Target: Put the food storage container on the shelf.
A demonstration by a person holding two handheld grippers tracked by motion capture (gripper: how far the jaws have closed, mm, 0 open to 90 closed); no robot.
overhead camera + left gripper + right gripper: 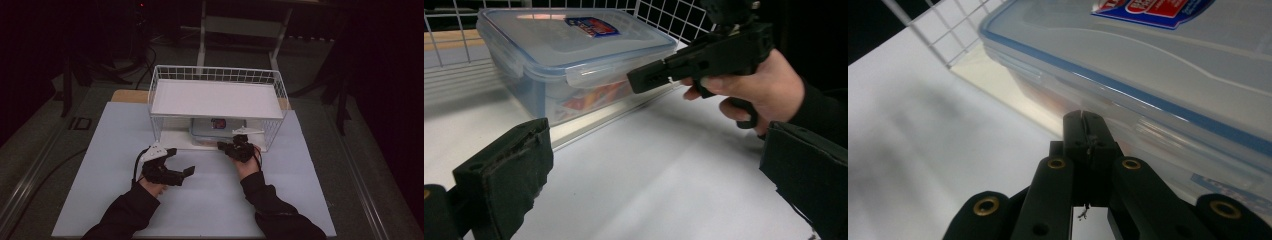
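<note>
Box (574, 55) sits in the lower level of the wire rack (162, 82), on the rack's bottom board, near its front edge and right of middle. Clear plastic, blue-trimmed lid, red and blue label (591, 26) on top. Lid is on.

My right gripper (225, 146) is at the rack's front opening, tip pointing at the box's front side. Jaws pressed together, nothing between them. From the right gripper view the closed tip (1083, 131) sits just below the lid rim, very close to the box wall; can't tell if it touches. From the left gripper view it hangs just in front of the lid's front latch flap (596, 75).

My left gripper (182, 172) is over the white tabletop (210, 200), in front of the rack's left half, well apart from the box. Jaws spread wide, empty, aimed across toward the box and my right hand (754, 85).

Rack stands at the far edge of the tabletop, roughly centred. Upper shelf (215, 97) carries a flat white board.
</note>
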